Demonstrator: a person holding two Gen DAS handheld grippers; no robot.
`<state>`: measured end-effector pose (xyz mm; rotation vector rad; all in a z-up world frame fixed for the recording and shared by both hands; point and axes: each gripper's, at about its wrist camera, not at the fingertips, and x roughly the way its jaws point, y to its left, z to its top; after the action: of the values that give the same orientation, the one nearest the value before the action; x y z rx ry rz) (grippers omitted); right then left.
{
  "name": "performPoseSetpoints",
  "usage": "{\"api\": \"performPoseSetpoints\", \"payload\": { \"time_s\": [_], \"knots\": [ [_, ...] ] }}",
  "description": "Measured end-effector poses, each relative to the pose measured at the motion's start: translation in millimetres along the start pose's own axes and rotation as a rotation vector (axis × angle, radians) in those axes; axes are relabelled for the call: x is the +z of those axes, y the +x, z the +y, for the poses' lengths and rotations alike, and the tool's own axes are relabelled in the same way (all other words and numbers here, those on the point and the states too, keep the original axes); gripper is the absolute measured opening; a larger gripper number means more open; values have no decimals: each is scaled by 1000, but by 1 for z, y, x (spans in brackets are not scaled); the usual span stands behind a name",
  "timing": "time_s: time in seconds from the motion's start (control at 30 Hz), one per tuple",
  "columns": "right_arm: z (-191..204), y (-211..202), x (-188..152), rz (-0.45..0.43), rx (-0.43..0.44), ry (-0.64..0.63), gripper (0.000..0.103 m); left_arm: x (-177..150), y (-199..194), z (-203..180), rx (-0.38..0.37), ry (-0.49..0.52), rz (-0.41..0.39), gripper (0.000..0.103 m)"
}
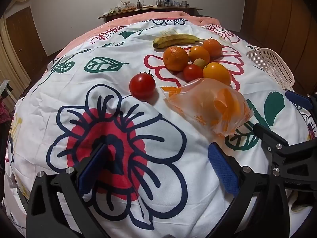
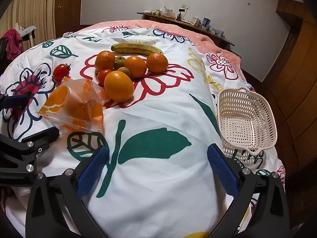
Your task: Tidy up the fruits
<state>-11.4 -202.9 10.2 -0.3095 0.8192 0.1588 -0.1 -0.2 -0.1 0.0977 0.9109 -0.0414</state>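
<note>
A pile of fruit lies on the flowered cloth: several oranges [image 1: 175, 58] [image 2: 118, 86], a banana [image 1: 176, 40] [image 2: 136, 48], a tomato in the pile [image 1: 192, 72] [image 2: 103, 75], small brownish fruits [image 2: 124, 71], and a lone tomato [image 1: 142, 85] [image 2: 61, 72] to the left. An orange-printed zip bag [image 1: 212, 107] [image 2: 76, 107] lies in front of the pile. A cream basket [image 2: 245, 119] [image 1: 271, 67] stands empty at the right. My left gripper [image 1: 158, 162] is open and empty, near of the bag. My right gripper [image 2: 158, 164] is open and empty, between bag and basket.
The flowered cloth [image 2: 158, 188] covers a bed with a pink blanket [image 1: 138, 18] behind. A wooden shelf [image 1: 150, 10] with small jars stands at the far wall. Wooden doors line both sides. A chair with red cloth [image 2: 12, 43] is at far left.
</note>
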Motion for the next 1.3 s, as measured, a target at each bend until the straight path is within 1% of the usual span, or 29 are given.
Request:
{"api": "performPoseSetpoints", "payload": {
  "time_s": [0.27, 0.47, 1.3],
  "knots": [
    [1, 1, 0, 8, -5, -12, 98, -1, -1, -1, 1, -5, -5, 101],
    [0, 1, 0, -4, -4, -4, 98, 0, 0, 0, -4, -4, 0, 101],
    [2, -2, 0, -6, -11, -12, 98, -1, -1, 0, -3, -2, -7, 101]
  ]
}}
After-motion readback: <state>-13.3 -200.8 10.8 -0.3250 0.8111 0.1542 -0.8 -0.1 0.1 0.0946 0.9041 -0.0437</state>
